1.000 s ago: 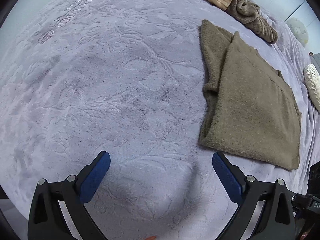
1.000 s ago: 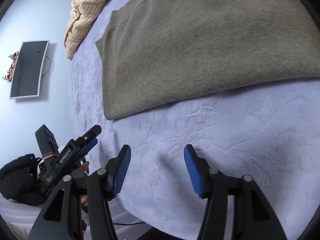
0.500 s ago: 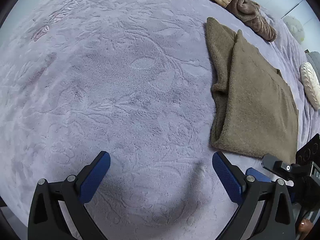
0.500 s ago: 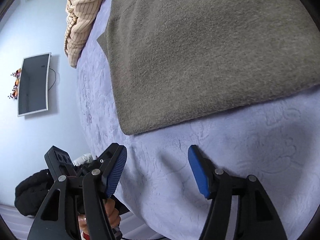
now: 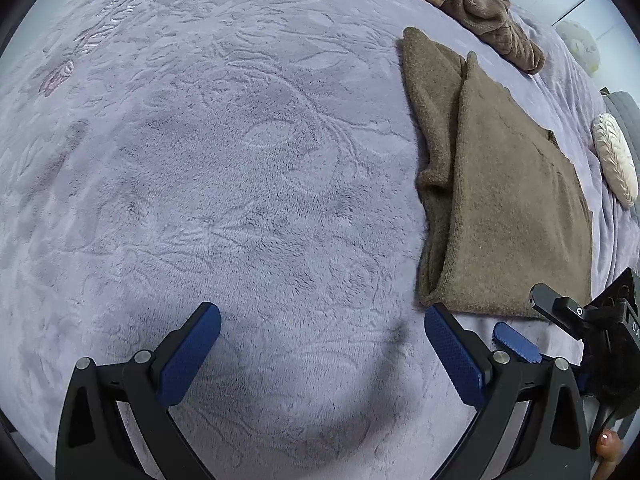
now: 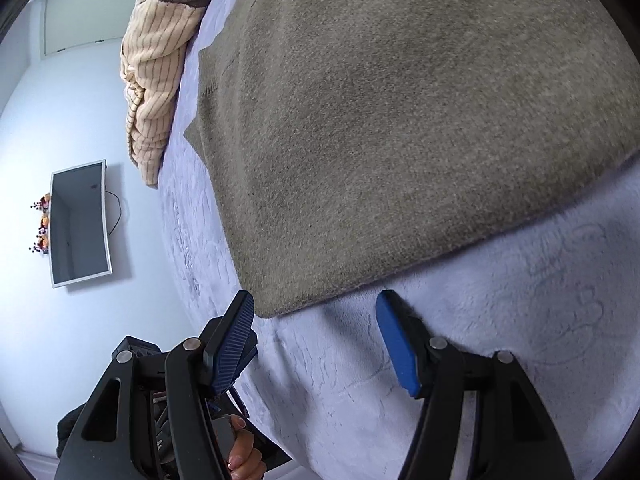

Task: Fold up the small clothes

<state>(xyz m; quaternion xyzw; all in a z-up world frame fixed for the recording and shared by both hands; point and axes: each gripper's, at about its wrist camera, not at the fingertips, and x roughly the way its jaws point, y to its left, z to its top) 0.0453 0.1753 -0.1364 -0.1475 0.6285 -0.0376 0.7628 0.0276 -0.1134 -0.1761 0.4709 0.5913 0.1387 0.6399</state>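
Both tongs gape wide, empty — over lilac embossed bedspread; wall-mounted TV.

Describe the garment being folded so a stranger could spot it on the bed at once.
Start from the lavender embossed blanket covering the bed. On it, ahead of the right gripper, lies a flat olive-brown fuzzy garment folded into a long panel, one layer lapped over another. Its neighbours at the far edge differ: a crumpled cream striped cloth and a twisted darker brown one.
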